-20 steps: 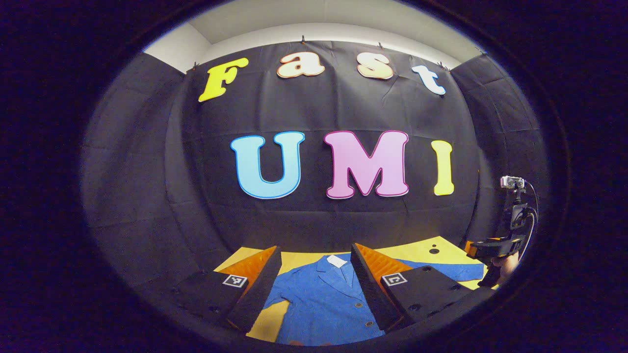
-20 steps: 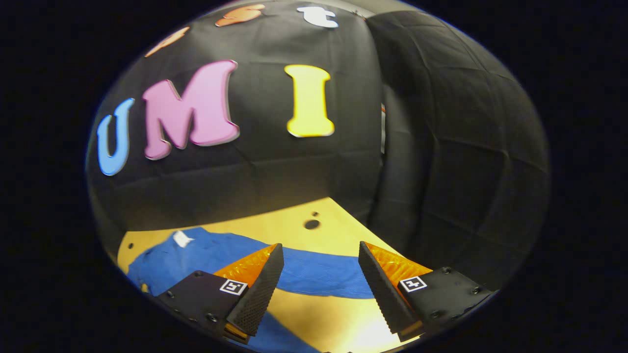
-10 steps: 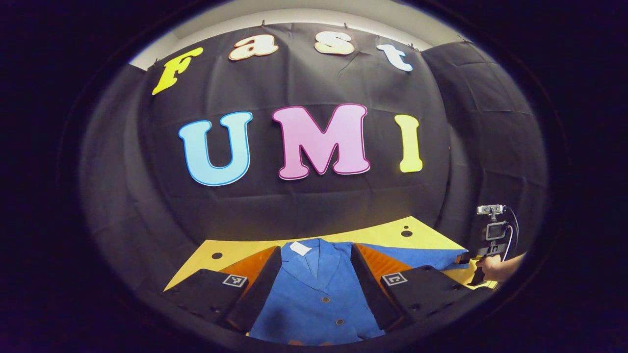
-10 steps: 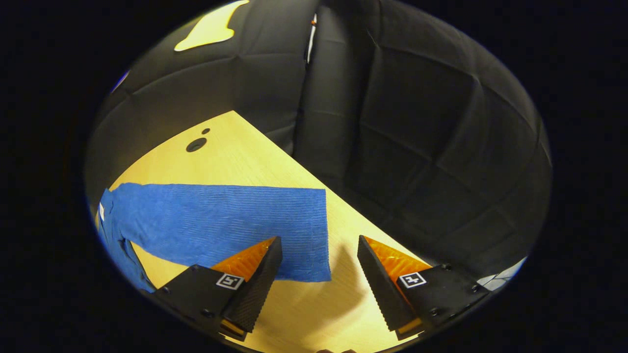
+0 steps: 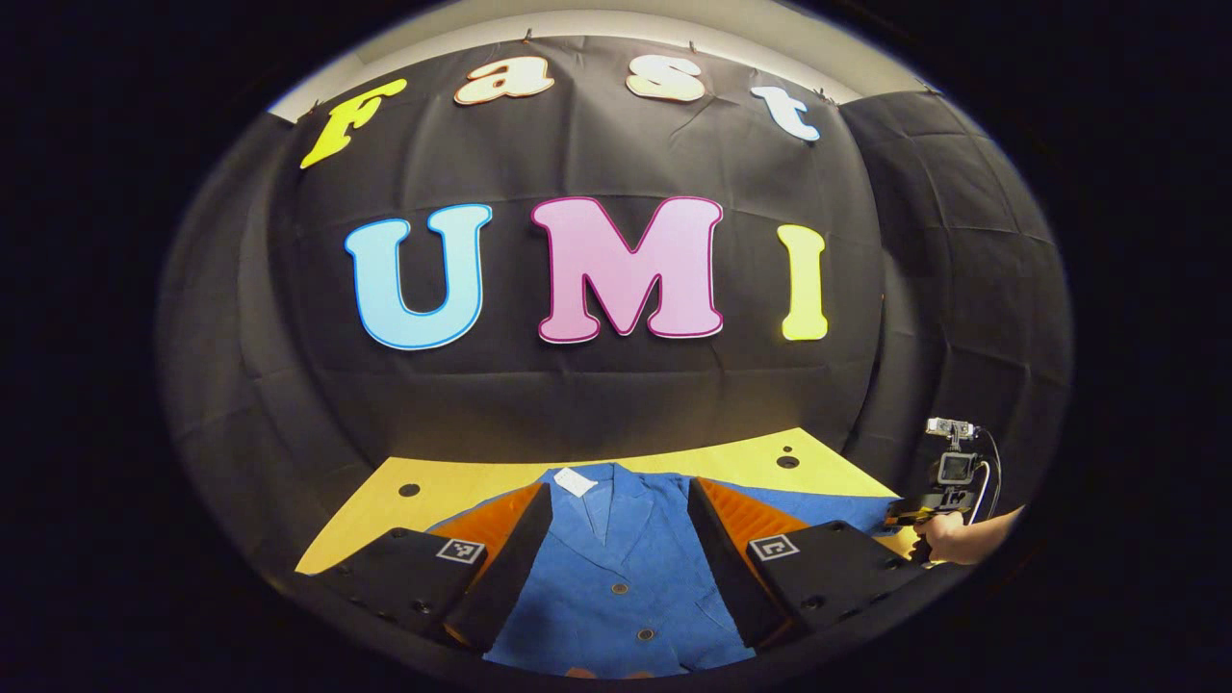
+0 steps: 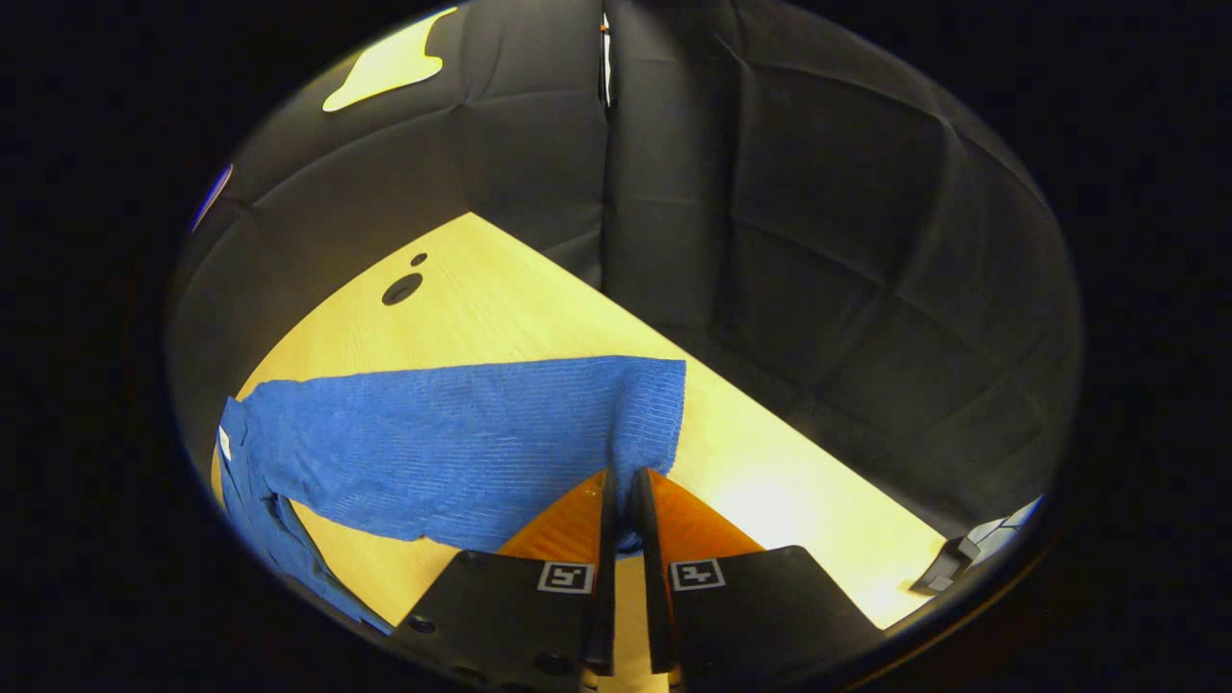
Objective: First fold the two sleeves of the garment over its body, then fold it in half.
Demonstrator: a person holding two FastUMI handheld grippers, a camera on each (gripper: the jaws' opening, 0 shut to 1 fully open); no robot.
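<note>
We find no fold made: the shirt (image 5: 616, 568) lies flat on the table (image 6: 481, 289). The right gripper (image 6: 621, 500) is clenched on the sleeve (image 6: 462, 443) cuff near the table's edge; the left gripper (image 5: 616, 558) hangs released above.

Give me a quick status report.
Right gripper shut on the sleeve cuff. Left gripper open above the shirt front. Nothing in the way.

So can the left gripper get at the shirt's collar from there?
Probably yes. The left gripper hangs open over the blue shirt, its collar lying uncovered just ahead between the fingers.
</note>
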